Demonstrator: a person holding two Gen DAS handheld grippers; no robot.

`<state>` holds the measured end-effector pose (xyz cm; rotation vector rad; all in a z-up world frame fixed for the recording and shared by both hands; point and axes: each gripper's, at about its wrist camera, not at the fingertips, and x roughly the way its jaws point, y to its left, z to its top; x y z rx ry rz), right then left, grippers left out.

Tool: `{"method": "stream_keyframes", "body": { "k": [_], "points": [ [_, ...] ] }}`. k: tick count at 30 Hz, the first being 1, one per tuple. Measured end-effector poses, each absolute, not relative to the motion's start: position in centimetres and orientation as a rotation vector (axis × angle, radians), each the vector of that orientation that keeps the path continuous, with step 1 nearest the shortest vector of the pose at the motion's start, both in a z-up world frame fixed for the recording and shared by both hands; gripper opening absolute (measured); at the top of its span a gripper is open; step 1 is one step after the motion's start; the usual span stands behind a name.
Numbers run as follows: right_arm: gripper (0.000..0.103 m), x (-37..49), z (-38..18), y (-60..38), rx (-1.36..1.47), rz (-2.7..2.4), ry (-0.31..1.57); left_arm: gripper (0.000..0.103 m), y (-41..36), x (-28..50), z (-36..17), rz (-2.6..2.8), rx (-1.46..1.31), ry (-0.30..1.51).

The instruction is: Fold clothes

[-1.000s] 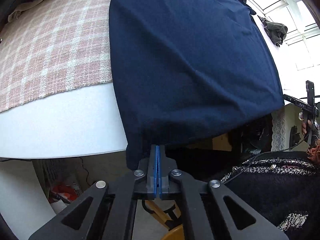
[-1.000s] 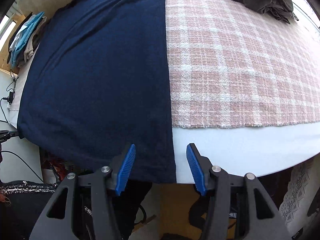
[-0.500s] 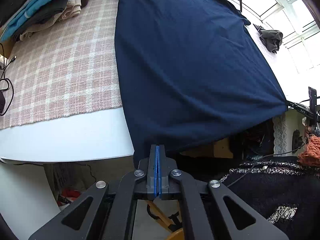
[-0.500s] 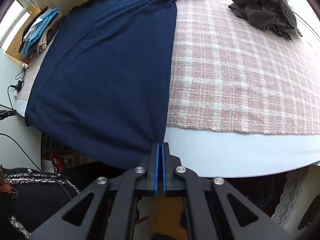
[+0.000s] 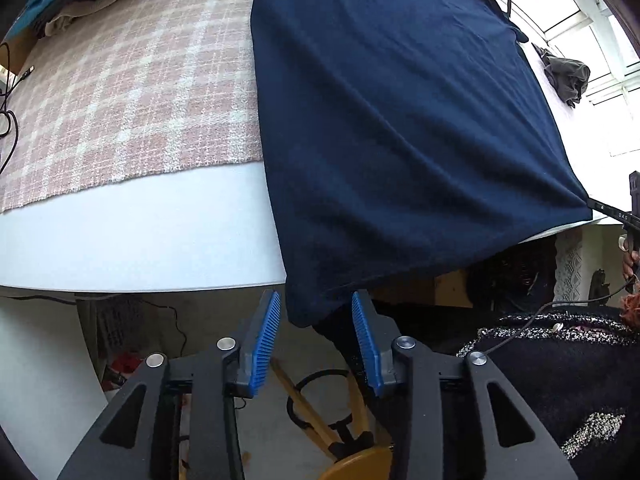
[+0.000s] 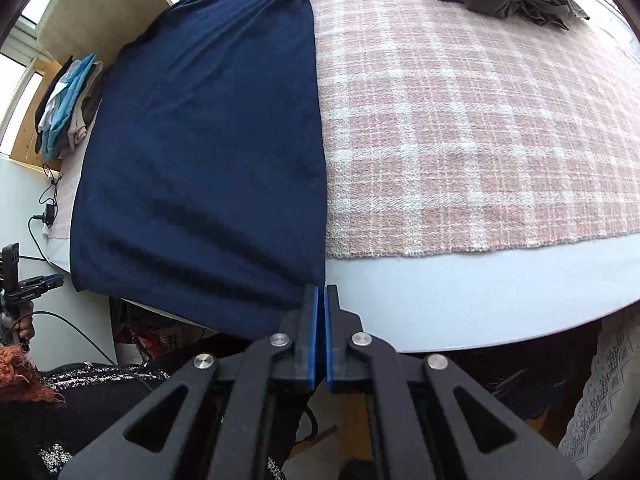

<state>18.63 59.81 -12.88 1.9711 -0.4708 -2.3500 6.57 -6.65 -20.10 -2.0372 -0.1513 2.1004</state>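
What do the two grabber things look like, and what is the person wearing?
Both the left gripper and right gripper have black frames with triangular cut-outs, silver round bolts and ridged blue pads. The person wears a black knit sleeve with white flecks.

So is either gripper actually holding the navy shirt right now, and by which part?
The right gripper pinches the navy shirt at its bottom hem corner. The left gripper holds nothing; its jaws stand open around the other hem corner.

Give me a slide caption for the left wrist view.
Left gripper open below the hanging corner of the navy garment draped over the table edge.
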Motion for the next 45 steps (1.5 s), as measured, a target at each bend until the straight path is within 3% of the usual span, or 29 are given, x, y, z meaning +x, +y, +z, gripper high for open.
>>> {"method": "stream_keyframes", "body": {
  "k": [4,11,12,13,18,23,25,32,37,45],
  "points": [
    [0.003,19.1,-12.7,59.6,1.978,-2.337,-0.432,0.036,-6.5,7.2,-21.5,2.072,-2.069,-0.204],
    [0.003,10.6,-14.2,54.5,2.007,-2.315,-0.382,0.035,-7.9,7.2,-22.6,2.068,-2.063,-0.245],
    [0.003,10.3,-14.6,54.0,2.008,-2.316,-0.376,0.028,-8.1,7.3,-21.7,2.078,-2.047,-0.237],
    [0.003,10.3,-15.1,53.7,2.008,-2.316,-0.370,0.001,-8.3,7.3,-20.8,2.088,-2.031,-0.229],
    [0.003,9.9,-16.0,52.8,1.982,-2.328,-0.413,0.001,-9.2,7.6,-16.1,2.137,-1.951,-0.188],
    [0.003,9.8,-12.1,50.3,1.797,-2.391,-0.460,0.001,-10.2,7.9,-11.5,2.184,-1.869,-0.147],
    [0.003,11.0,-13.1,51.1,1.862,-2.406,-0.494,0.001,-10.6,8.0,-9.6,2.201,-1.836,-0.131],
    [0.002,13.7,-15.2,52.7,2.006,-2.439,-0.640,0.001,-6.5,7.0,-17.1,1.949,-2.029,0.025],
    [0.002,13.4,-9.9,50.0,1.871,-2.540,-0.526,0.001,-6.1,4.9,-11.7,2.037,-1.919,0.098],
    [0.002,14.6,-16.5,53.1,2.168,-2.484,-0.497,0.001,-2.3,5.1,-18.5,1.830,-1.990,0.152]
  ]
}}
